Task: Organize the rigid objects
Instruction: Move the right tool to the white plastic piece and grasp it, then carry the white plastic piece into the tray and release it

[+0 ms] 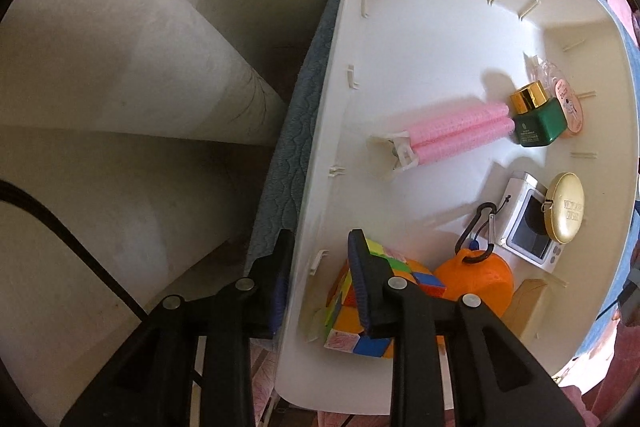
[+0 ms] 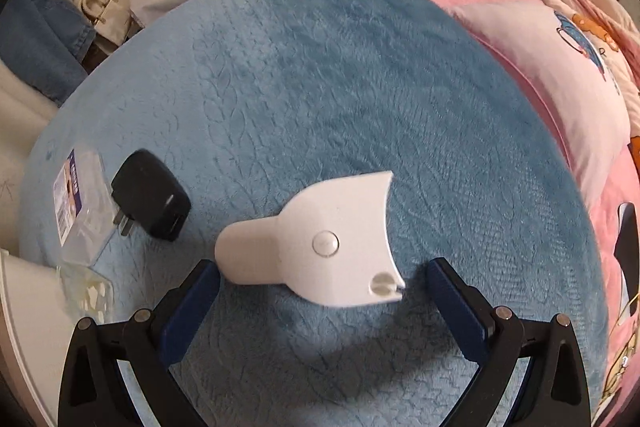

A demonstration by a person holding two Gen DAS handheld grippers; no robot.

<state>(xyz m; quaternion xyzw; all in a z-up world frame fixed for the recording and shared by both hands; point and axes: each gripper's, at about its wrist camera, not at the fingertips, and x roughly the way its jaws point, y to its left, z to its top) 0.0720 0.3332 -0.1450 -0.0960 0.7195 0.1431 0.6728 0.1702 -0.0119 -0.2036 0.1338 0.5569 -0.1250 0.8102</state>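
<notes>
Bedroom clutter is framing the work: a blue fleece blanket (image 2: 320,75) is covering the bed, with pink bedding (image 2: 560,99) lying beyond it. On that blanket a white plastic gadget (image 2: 320,247) with a fan-shaped head and a stubby handle is lying flat, directly between the spread jaws of the right gripper (image 2: 322,287), which is angling steeply down over it and gripping nothing. The piece is looking light, stiff and smooth, so it may slide on the fleece; the narrow handle or the neck beside the round button seems the surest place to pinch. Just to its left a black charger plug (image 2: 150,195) and a clear packet (image 2: 80,195) are waiting.

The left gripper (image 1: 320,267) is pointing straight down, its jaws straddling the wall of the white bin (image 1: 344,39), standing a little apart; whether they are pressing on it I cannot tell. Inside the bin a puzzle cube (image 1: 352,311), an orange cup (image 1: 476,279), a pink roller (image 1: 460,135) and a green jar (image 1: 540,121) are already sitting.
</notes>
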